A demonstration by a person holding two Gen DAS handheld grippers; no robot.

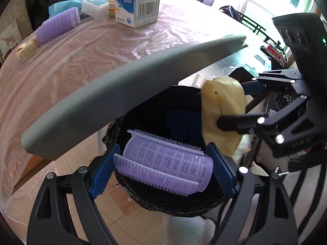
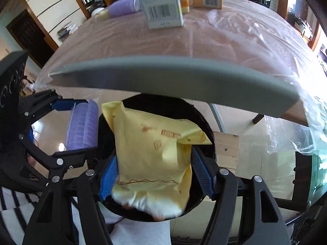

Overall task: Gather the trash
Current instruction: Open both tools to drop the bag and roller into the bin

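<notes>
A: Largest first. What did the surface (image 1: pixel 85 47) carry?
B: A plastic sheet over it; a white-and-blue carton (image 1: pixel 137 2) stood upright, a second purple roller (image 1: pixel 58 25) lay well apart.
A: The bin?
B: Black-lined bin (image 1: pixel 179 206) sat below the surface edge.
A: Right gripper (image 2: pixel 155 173)?
B: Jaws clamped a yellow wrapper (image 2: pixel 155 149) over the bin mouth.
A: Left gripper (image 1: pixel 163 169)?
B: Jaws pinched a purple hair roller (image 1: pixel 167 163) endwise, above the bin's opening.

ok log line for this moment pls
left gripper: shut on purple hair roller | right gripper: shut on yellow paper wrapper | both over black-lined trash bin | not released
</notes>
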